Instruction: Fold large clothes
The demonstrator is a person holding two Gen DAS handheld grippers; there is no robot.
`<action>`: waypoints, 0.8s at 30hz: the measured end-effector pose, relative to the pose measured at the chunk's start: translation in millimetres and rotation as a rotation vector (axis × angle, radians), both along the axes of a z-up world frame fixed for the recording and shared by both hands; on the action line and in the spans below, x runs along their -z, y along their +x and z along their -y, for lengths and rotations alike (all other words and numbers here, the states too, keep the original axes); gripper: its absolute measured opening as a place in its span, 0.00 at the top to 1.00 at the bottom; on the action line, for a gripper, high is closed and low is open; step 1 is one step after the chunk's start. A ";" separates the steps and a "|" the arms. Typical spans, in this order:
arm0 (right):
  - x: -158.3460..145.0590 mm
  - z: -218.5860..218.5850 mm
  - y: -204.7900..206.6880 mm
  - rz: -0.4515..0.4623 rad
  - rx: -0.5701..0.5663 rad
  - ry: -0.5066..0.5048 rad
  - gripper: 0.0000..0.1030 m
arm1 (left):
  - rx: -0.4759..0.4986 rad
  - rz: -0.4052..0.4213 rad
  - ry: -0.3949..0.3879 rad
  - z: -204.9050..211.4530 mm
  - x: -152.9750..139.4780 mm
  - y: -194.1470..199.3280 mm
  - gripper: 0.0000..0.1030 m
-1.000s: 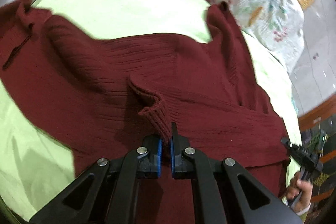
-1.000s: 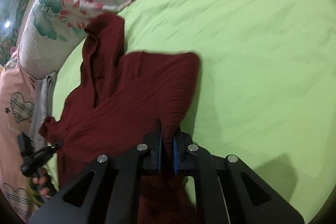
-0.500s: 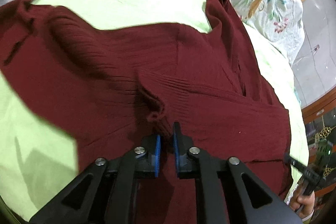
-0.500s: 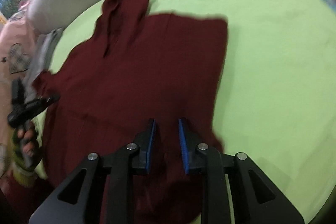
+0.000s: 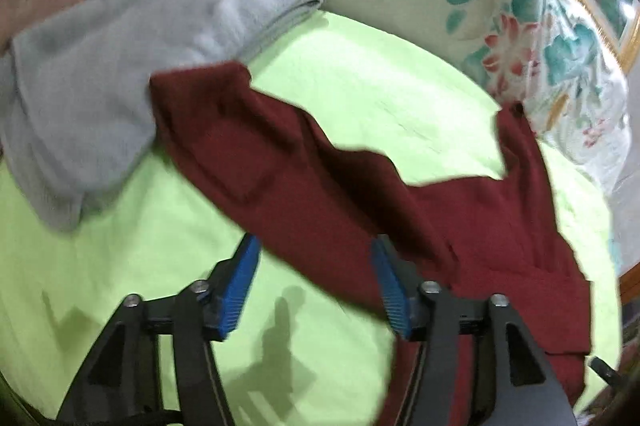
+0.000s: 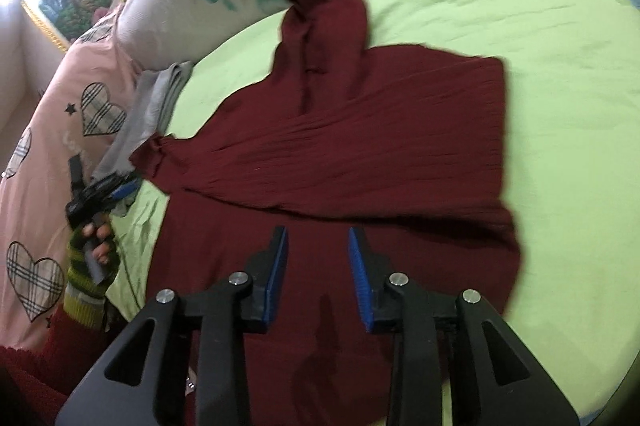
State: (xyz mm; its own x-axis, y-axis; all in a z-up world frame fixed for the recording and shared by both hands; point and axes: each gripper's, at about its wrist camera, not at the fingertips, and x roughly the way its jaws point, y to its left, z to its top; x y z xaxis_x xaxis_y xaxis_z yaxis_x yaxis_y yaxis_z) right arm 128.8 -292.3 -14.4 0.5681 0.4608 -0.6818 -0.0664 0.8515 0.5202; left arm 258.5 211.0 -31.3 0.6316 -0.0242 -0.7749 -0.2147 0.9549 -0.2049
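Observation:
A dark red knitted sweater (image 6: pixel 360 146) lies spread on the light green bed sheet (image 6: pixel 560 66). One sleeve reaches up toward the pillows, the other toward the left. In the left wrist view the sweater (image 5: pixel 360 186) runs across the middle, its left sleeve end lying on a grey folded cloth (image 5: pixel 100 66). My left gripper (image 5: pixel 316 254) is open and empty, above the sweater's near edge; it also shows in the right wrist view (image 6: pixel 116 192). My right gripper (image 6: pixel 318 238) is open and empty, above the sweater's lower body.
A floral pillow (image 5: pixel 520 6) lies along the far edge of the bed. A pink quilt with plaid hearts (image 6: pixel 52 146) is at the left. The green sheet (image 5: pixel 120 286) shows bare around the sweater. The grey cloth (image 6: pixel 156 102) lies beside the quilt.
Both grippers let go of the sweater and opened. The sweater now lies flat. The left gripper swung left toward the grey cloth; the right pulled back above the body.

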 end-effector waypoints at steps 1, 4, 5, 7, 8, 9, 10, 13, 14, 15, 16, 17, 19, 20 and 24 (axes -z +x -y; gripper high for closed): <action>1.9 -6.4 2.7 -0.006 -0.011 0.011 0.68 | 0.000 -0.010 0.030 -1.5 2.3 8.4 0.33; 6.3 -24.4 11.8 -0.021 -0.038 0.041 0.68 | -0.015 -0.079 0.175 -3.1 19.1 48.5 0.33; 7.6 -27.5 12.1 -0.026 -0.041 0.041 0.68 | -0.014 -0.120 0.211 -5.2 29.0 62.2 0.34; 10.5 -32.0 14.8 -0.040 -0.040 0.041 0.68 | -0.035 -0.158 0.270 -8.9 41.2 78.0 0.34; 12.0 -32.8 15.0 -0.045 -0.039 0.045 0.68 | -0.038 -0.163 0.298 -11.4 46.0 83.7 0.37; 13.8 -32.7 15.5 -0.051 -0.036 0.049 0.68 | -0.026 -0.147 0.306 -13.8 47.4 86.6 0.50; 14.7 -33.0 15.6 -0.055 -0.033 0.049 0.68 | -0.011 -0.136 0.295 -16.1 47.2 88.1 0.73; 15.4 -34.6 15.7 -0.057 -0.028 0.047 0.68 | -0.003 -0.107 0.216 -25.6 36.4 84.9 0.97; 14.7 -35.5 15.2 -0.053 -0.028 0.049 0.68 | 0.004 -0.074 0.177 -27.8 27.3 78.1 0.97; 14.0 -36.4 15.0 -0.049 -0.029 0.053 0.67 | 0.014 -0.057 0.155 -27.7 22.4 73.5 0.97; 12.9 -37.1 14.6 -0.043 -0.030 0.057 0.67 | 0.031 -0.030 0.125 -25.0 14.7 66.2 0.97; 12.0 -37.4 14.2 -0.038 -0.029 0.057 0.68 | 0.057 0.010 0.088 -18.3 3.9 54.9 0.98; 10.2 -37.9 12.3 -0.027 -0.028 0.058 0.67 | 0.089 0.044 0.033 -5.6 -8.5 41.9 0.98; 9.4 -37.1 11.3 -0.023 -0.026 0.060 0.68 | 0.115 0.063 -0.004 5.5 -16.2 33.1 0.98; 4.0 -31.8 4.8 -0.002 -0.017 0.067 0.67 | 0.213 0.117 -0.048 68.5 -38.9 9.9 0.98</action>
